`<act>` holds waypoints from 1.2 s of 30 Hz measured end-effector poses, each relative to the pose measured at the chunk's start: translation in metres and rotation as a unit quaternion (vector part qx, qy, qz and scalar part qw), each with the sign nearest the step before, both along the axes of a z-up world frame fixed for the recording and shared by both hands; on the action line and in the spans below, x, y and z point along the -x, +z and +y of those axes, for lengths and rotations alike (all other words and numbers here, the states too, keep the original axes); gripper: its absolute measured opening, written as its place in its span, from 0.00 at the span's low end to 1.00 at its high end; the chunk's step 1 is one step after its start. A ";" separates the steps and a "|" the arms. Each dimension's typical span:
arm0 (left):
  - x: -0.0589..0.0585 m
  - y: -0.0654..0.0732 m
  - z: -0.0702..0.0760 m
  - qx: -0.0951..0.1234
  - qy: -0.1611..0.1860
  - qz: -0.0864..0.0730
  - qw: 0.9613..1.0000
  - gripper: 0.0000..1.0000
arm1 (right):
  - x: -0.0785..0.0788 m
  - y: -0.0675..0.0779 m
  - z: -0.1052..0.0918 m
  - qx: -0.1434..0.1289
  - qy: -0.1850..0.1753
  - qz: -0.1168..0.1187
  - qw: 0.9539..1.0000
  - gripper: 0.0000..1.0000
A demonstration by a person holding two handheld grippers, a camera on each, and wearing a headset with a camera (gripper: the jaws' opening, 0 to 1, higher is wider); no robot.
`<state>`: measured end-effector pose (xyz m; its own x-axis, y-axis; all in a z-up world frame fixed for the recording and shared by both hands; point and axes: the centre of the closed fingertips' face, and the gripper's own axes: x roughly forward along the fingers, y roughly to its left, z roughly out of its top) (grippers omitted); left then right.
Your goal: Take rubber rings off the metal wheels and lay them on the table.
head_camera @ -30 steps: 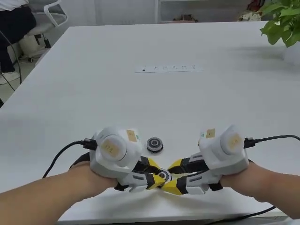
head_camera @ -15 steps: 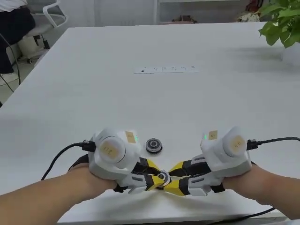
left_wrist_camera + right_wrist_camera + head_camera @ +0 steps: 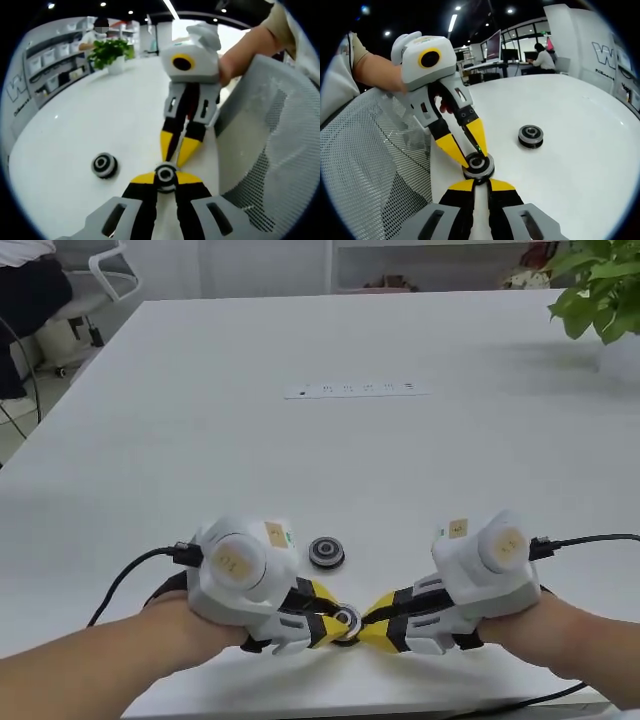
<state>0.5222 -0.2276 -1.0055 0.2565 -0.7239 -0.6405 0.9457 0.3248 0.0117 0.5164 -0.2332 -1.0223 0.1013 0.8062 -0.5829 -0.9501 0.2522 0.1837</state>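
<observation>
Item: rubber rings on metal wheels, both pieces unstripped by the look of them. Held wheel [image 3: 165, 175]: at the near edge of the table [image 3: 300, 460], caught between two grippers that met nose to nose; whether it rested on the surface or hung just above it could not be told. Left gripper [image 3: 322, 624]: jaws pinched on opposite sides of the held wheel. Right gripper [image 3: 372, 616]: jaws drawn almost together on the far rim of the same wheel; whether they nipped only the rubber ring [image 3: 490, 167] or metal as well could not be made out. Second wheel [image 3: 327, 552]: flat on the table just beyond the grippers, untouched and apart from both. Hazards, as judged: with so small a piece held by two opposed grips, a pull by the right gripper was likely to drag the whole wheel out of the left one rather than peel the ring, if the left pinch was light or sat on rubber. A ring stretched and let go suddenly could spring off the near edge, where the mesh chair back [image 3: 270, 150] and the floor lay close, instead of landing on the table. A slipping jaw could also strike the second wheel and send it rolling.
</observation>
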 end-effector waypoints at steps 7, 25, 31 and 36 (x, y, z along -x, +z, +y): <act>0.000 0.000 0.000 -0.003 0.000 -0.003 1.000 0.14 | -0.003 0.000 -0.002 0.000 -0.014 0.010 1.000 0.00; 0.000 0.000 0.000 -0.008 0.002 -0.009 1.000 0.13 | -0.007 0.007 -0.006 -0.030 -0.053 0.049 0.997 0.00; 0.000 0.000 0.000 -0.010 0.003 -0.012 1.000 0.13 | -0.011 0.015 -0.003 -0.060 -0.071 0.067 0.993 0.00; -0.001 0.000 0.000 -0.012 0.007 -0.013 1.000 0.13 | -0.009 0.015 -0.001 -0.055 -0.067 0.064 0.994 0.00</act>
